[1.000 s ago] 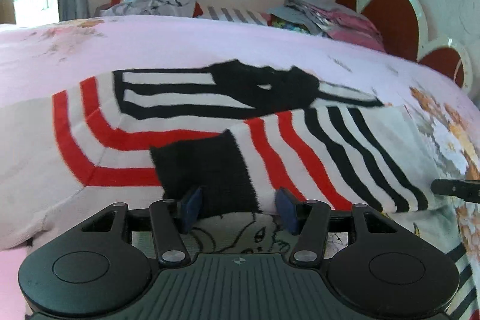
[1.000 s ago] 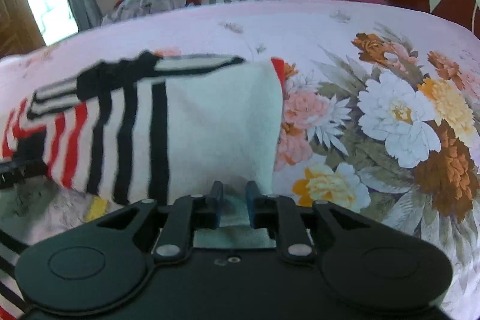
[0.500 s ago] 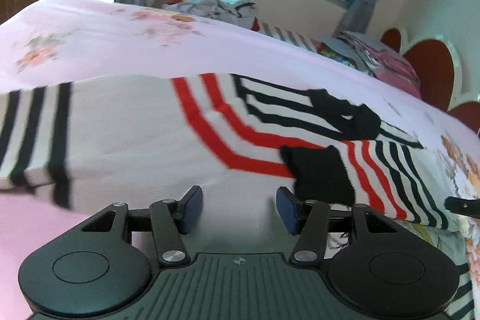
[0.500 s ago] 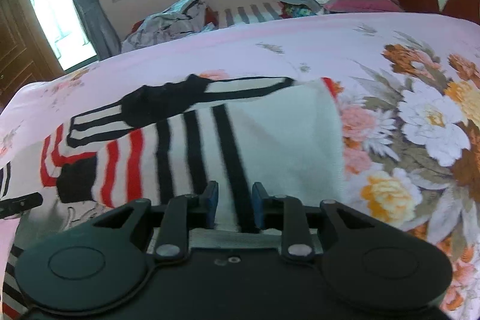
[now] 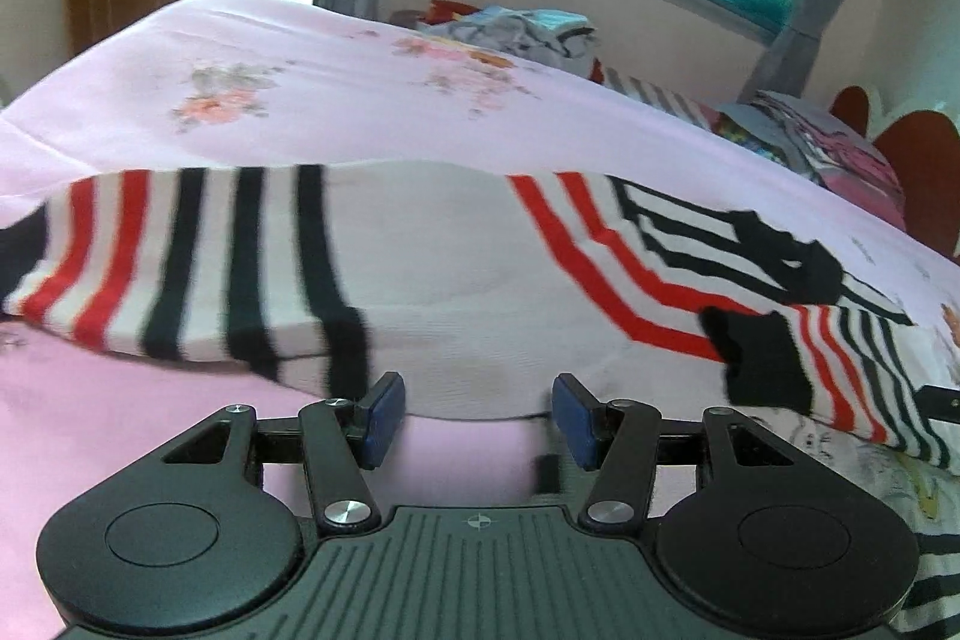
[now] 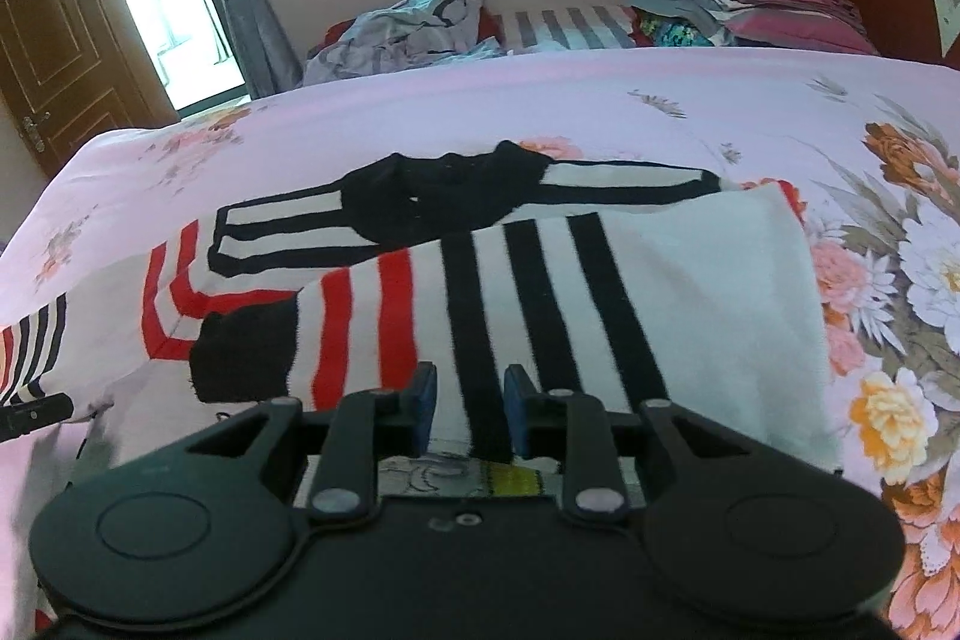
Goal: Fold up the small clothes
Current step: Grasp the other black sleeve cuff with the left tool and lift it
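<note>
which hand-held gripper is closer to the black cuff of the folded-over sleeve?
Right. The right hand-held gripper sits over that sleeve, the black cuff just off its left finger. The left hand-held gripper is over the sweater's plain body, the cuff well to its right.

sweater (image 5: 456, 280): left stripes motion-blurred | near hem hidden behind right tool (image 6: 468, 409) | cuff cut off

A white sweater (image 5: 456, 280) with red and black stripes lies flat on the bed, one black-cuffed sleeve (image 6: 420, 316) folded across its body.
</note>
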{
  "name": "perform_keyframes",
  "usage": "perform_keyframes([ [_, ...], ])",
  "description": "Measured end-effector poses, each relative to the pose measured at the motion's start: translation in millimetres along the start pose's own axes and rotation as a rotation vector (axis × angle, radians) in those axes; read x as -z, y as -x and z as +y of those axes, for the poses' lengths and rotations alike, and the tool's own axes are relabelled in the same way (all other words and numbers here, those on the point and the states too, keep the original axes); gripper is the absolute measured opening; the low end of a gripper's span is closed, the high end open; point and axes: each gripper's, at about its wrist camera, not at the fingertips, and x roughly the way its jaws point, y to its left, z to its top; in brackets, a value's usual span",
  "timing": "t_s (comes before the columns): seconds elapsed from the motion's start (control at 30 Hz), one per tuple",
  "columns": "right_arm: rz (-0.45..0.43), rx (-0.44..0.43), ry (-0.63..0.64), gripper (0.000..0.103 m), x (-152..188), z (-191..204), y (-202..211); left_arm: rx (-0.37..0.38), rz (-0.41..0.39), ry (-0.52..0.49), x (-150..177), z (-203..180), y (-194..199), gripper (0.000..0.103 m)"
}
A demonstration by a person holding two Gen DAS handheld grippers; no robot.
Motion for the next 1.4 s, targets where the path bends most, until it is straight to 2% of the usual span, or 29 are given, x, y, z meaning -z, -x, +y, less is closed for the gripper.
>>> perform_keyframes([
  [0.1,-0.003,0.000,0.007,0.025,-3,2,0,-0.043,-0.031,0.060,-2,30,8,0.055],
  [0.2,-0.009,0.005,0.007,0.026,-5,2,2,-0.101,-0.062,0.192,-1,74,15,0.055],
  [0.27,-0.015,0.016,0.003,0.038,-6,1,4,-0.146,-0.093,0.315,0,112,20,0.055],
  [0.4,-0.022,0.033,-0.017,0.040,-6,-5,6,-0.136,-0.162,0.525,1,171,23,0.055],
  [0.5,-0.021,0.049,-0.036,0.040,-5,-10,7,-0.072,-0.198,0.735,9,210,10,0.054],
  [0.53,-0.021,0.054,-0.038,0.040,-5,-11,7,-0.055,-0.212,0.789,12,219,5,0.048],
  [0.6,-0.020,0.064,-0.046,0.040,-5,-12,9,-0.039,-0.233,0.879,20,231,-1,0.026],
  [0.63,-0.020,0.067,-0.051,0.040,-5,-14,10,-0.017,-0.234,0.910,20,235,-7,0.004],
  [0.67,-0.019,0.072,-0.053,0.040,-5,-16,11,0.006,-0.246,0.907,17,235,-10,0.004],
  [0.7,-0.019,0.078,-0.053,0.040,-6,-17,13,0.025,-0.272,0.878,12,230,-11,0.004],
  [0.8,-0.033,0.089,-0.055,0.040,-8,-24,18,0.099,-0.335,0.692,-15,189,-9,0.004],
  [0.93,-0.046,0.094,-0.080,0.040,-9,-36,20,0.194,-0.312,0.462,-51,108,-19,0.004],
  [1.13,-0.058,0.086,-0.128,0.039,-4,-52,26,0.334,-0.179,0.174,-78,-32,-48,0.004],
  [1.23,-0.064,0.078,-0.151,0.039,-4,-60,31,0.368,-0.095,0.030,-73,-102,-67,0.004],
  [1.4,-0.078,0.064,-0.182,0.039,-2,-72,43,0.402,0.014,-0.144,-60,-183,-87,0.004],
])
